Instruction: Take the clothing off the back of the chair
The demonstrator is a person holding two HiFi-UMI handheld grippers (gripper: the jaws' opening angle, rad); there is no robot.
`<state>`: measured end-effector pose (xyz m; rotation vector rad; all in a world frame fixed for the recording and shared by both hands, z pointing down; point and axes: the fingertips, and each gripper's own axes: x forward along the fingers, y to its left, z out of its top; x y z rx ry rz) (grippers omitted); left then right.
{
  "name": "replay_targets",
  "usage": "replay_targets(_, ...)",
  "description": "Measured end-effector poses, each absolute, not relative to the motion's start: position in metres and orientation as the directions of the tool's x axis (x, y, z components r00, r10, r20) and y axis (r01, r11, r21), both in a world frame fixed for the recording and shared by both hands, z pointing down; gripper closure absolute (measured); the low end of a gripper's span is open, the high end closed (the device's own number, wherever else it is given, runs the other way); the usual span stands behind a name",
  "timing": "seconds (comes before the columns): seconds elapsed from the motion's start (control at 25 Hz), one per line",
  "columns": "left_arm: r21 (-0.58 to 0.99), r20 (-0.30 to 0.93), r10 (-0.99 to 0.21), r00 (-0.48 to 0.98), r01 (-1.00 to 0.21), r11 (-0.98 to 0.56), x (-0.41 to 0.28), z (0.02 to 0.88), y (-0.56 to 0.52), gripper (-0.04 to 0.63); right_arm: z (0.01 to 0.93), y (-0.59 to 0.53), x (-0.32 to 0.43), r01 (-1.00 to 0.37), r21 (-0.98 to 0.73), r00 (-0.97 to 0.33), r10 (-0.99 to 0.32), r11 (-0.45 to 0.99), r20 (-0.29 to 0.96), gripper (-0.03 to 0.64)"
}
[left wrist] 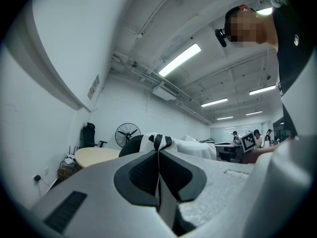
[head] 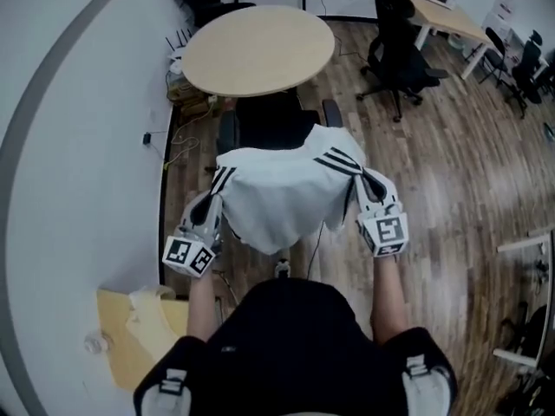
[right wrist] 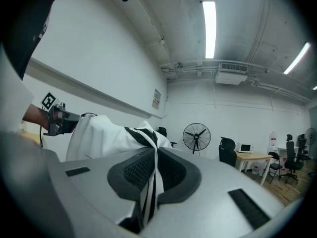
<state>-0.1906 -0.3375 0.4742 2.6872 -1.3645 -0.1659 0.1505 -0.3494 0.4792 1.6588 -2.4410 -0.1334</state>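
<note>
Both grippers pinch the shirt [head: 282, 189] by its striped corners. The left gripper [head: 215, 199] has its jaws pressed together on a fold of white cloth with black stripes, seen clearly in the left gripper view [left wrist: 159, 155]. The right gripper [head: 368, 183] is likewise clamped on a striped edge that runs down between its pads [right wrist: 152, 162].

The shirt stretches between the two, spread wide over the back of the black chair [head: 273, 120], and its near side hangs down in a loose point towards the person. The back itself is hidden under the cloth, so I cannot tell whether the shirt rests on it or is already clear of it. The chair's seat and armrests show beyond the shirt, tucked against the round table [head: 257, 48].

A basket [head: 178, 83] sits on the floor by the wall, beside the table; its contents are too small to name. At the lower left lies a tan carton [head: 117, 345] with crumpled pale wrapping [head: 152, 315] on it.
</note>
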Motion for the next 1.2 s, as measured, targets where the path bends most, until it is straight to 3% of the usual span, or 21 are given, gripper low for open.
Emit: replay_targets(1.2,0.162,0.019,-0.834,0.551,-0.825,-0.542,-0.158,0.492,-0.273,0.584,0.522,-0.270,0.187,-0.909,0.123,-0.374,-0.909,0.398,0.182,0.607)
